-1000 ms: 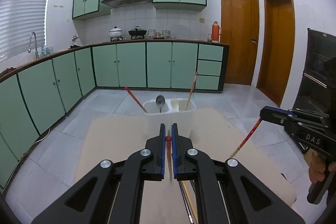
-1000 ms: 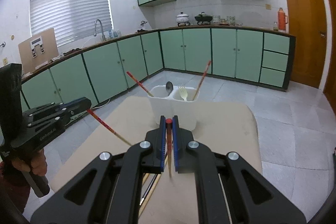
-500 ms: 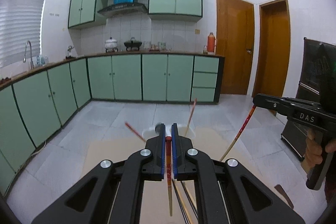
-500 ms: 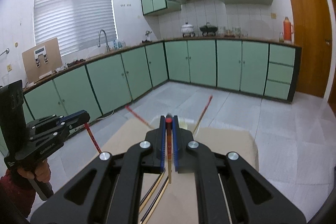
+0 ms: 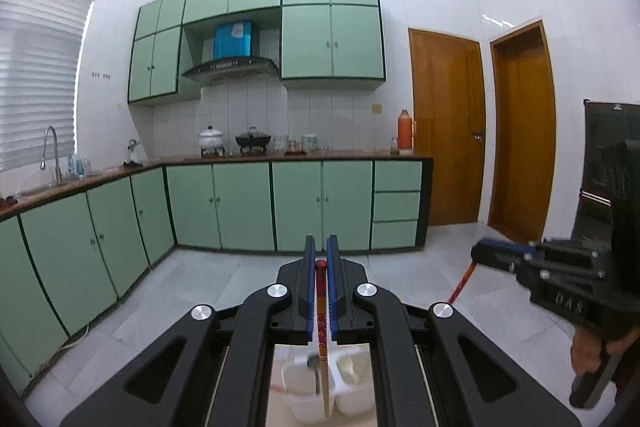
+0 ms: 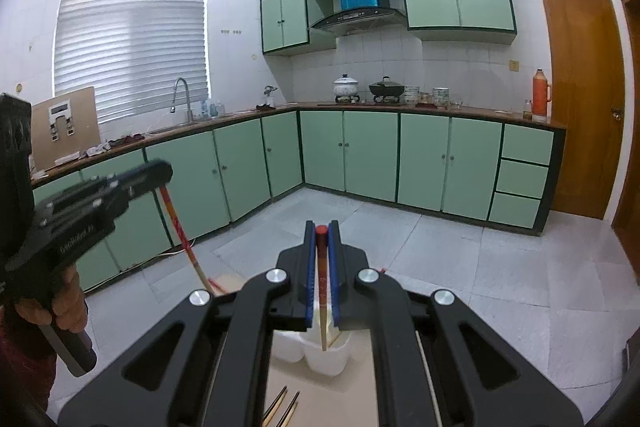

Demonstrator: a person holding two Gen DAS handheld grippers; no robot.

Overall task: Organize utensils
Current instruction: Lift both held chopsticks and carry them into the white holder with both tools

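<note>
Chopstick, red-topped with a pale wooden shaft (image 5: pixel 321 311), one per gripper; landmark: white plastic two-compartment utensil holder (image 5: pixel 296 391) on the tan tabletop (image 5: pixel 276 403).

Left wrist view: left gripper (image 5: pixel 321 259), jaws clenched on the chopstick near its red end, so the shaft hangs tip-down over the holder, apparently to be dropped in. Its tip shows over the divider between compartments; which one it enters cannot be told. Metal spoon (image 5: pixel 314 363) in the holder's left compartment, pale fork (image 5: pixel 347 367) in the right: sorted by kind. Right gripper (image 5: pixel 480 253), right of and above the holder, grasps a second chopstick (image 5: pixel 460 283).

Right wrist view: right gripper (image 6: pixel 321 235), jaws clamped on its chopstick (image 6: pixel 322 291), tip just above the holder (image 6: pixel 320 363). Left gripper (image 6: pixel 164 173), left of the holder, holds its chopstick (image 6: pixel 184 239) slanting down toward it. Loose dark chopsticks (image 6: pixel 282 407) lie on the tabletop (image 6: pixel 360 359) nearer than the holder, not yet sorted.
</note>
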